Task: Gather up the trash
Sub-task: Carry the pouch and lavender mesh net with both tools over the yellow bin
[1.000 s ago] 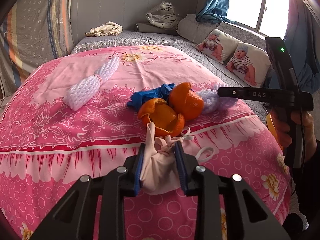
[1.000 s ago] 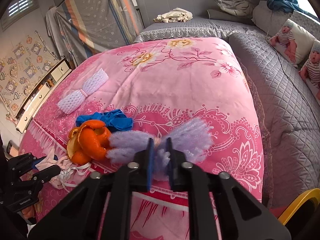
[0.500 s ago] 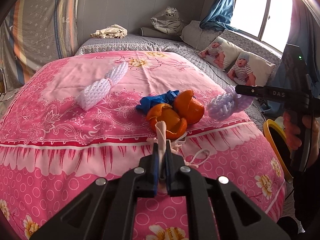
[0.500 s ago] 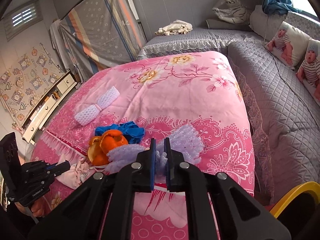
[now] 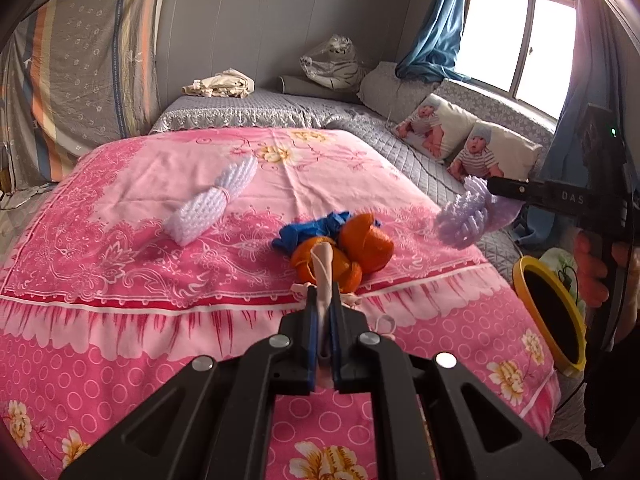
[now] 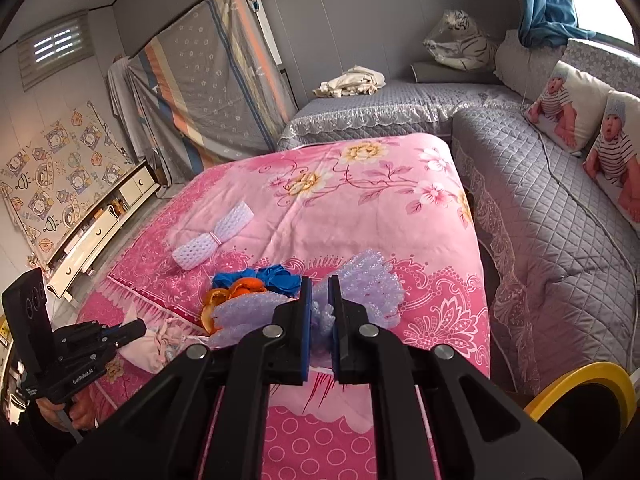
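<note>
A: Left gripper (image 5: 323,312) — finger state?

B: The fingers are being pressed together on a pale pink cloth mask (image 5: 325,276). A strip of it is sticking up between the blue pads; in the right wrist view the bunched mask (image 6: 154,346) is seen hanging from the tips over the near edge of the pink quilt (image 5: 120,248). One ear loop (image 5: 385,323) is lying on the quilt's border.

A: Right gripper (image 6: 319,300)?

B: Clamped on a lilac foam net (image 6: 376,288). The net is being pinched at its middle, with both ends fanning out to either side of the fingers. In the left wrist view the net (image 5: 464,216) is being held in the air beyond the quilt's right edge, above and left of the yellow-rimmed bin (image 5: 552,304).

A: Trash on the quilt?

B: Orange peel (image 5: 360,248) is lying near the front edge, touching a crumpled blue glove (image 5: 308,230) just behind it. A white foam net (image 5: 212,208), tied at its waist, is lying well apart, farther back and to the left.

A: Bin contents?

B: Cannot be told; the inside is being seen only as black.
</note>
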Demonstrator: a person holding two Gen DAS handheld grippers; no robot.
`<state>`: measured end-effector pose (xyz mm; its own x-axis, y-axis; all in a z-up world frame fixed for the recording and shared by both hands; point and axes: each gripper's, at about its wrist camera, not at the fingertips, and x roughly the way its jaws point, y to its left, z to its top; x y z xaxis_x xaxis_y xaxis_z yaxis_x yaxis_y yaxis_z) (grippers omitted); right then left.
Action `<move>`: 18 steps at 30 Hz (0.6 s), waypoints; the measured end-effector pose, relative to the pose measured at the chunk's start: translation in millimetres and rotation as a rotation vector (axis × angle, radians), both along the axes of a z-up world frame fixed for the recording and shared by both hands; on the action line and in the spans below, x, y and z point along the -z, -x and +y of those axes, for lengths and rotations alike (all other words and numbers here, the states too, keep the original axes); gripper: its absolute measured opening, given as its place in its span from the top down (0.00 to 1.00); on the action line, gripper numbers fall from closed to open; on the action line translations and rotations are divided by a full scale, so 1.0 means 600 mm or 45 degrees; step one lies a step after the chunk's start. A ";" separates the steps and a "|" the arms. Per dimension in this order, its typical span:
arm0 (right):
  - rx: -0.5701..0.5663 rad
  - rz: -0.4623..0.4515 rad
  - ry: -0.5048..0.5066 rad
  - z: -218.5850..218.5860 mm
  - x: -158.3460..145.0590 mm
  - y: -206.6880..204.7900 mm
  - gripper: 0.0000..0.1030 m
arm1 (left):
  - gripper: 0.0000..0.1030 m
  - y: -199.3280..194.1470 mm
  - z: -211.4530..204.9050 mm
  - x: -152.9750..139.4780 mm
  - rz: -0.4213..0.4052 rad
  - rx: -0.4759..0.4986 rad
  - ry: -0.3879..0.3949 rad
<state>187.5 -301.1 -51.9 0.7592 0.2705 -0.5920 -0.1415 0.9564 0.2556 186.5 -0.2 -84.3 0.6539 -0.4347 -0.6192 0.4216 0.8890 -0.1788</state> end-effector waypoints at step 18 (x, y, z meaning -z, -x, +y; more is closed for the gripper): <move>0.052 -0.180 0.011 -0.029 -0.087 0.098 0.93 | 0.96 0.061 -0.013 -0.109 -0.200 -0.005 0.076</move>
<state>128.8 -318.7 0.1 0.8453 0.2334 -0.4806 -0.1366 0.9641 0.2279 150.0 -8.1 -19.1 0.7422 -0.4650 -0.4826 0.4454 0.8803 -0.1632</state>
